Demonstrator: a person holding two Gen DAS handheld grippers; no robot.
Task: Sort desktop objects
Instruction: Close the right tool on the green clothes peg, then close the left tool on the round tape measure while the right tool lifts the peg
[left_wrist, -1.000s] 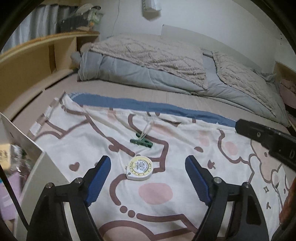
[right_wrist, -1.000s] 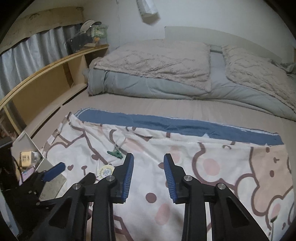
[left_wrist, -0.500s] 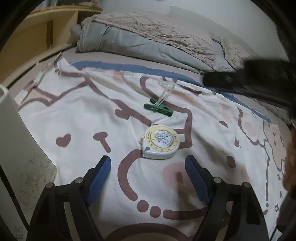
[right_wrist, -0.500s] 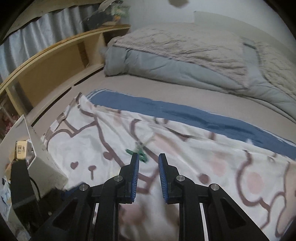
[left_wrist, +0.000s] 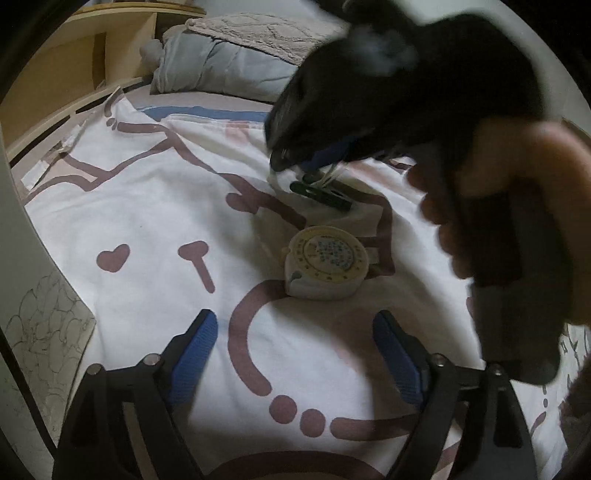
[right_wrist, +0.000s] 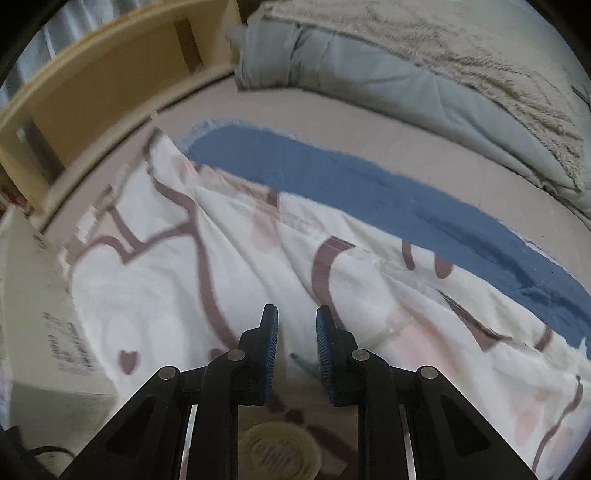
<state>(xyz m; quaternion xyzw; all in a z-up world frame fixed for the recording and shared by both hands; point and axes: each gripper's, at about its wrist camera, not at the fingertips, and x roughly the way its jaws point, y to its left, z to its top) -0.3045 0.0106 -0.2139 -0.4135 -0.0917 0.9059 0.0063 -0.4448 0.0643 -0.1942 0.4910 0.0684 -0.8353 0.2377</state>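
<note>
A round cream tape measure (left_wrist: 327, 261) lies on the patterned white cloth (left_wrist: 155, 206), just ahead of my left gripper (left_wrist: 295, 354), which is open and empty. A green clothes peg (left_wrist: 320, 192) with a clear clip lies beyond it. My right gripper (left_wrist: 314, 162) hangs over the peg, fingers pointing down at it. In the right wrist view the right gripper (right_wrist: 296, 336) stands narrowly open with the peg (right_wrist: 301, 362) partly showing between the pads; nothing is gripped. The tape measure (right_wrist: 279, 452) shows below the fingers.
A white box (right_wrist: 40, 310) stands at the cloth's left edge, also at the left in the left wrist view (left_wrist: 33, 332). A wooden shelf (right_wrist: 110, 77) runs along the left. Grey bedding (right_wrist: 406, 74) lies at the back. A hand (left_wrist: 517, 206) holds the right gripper.
The right gripper has swung in and down over the green peg and narrowed its fingers. The left gripper has moved closer to the tape measure, still open.
</note>
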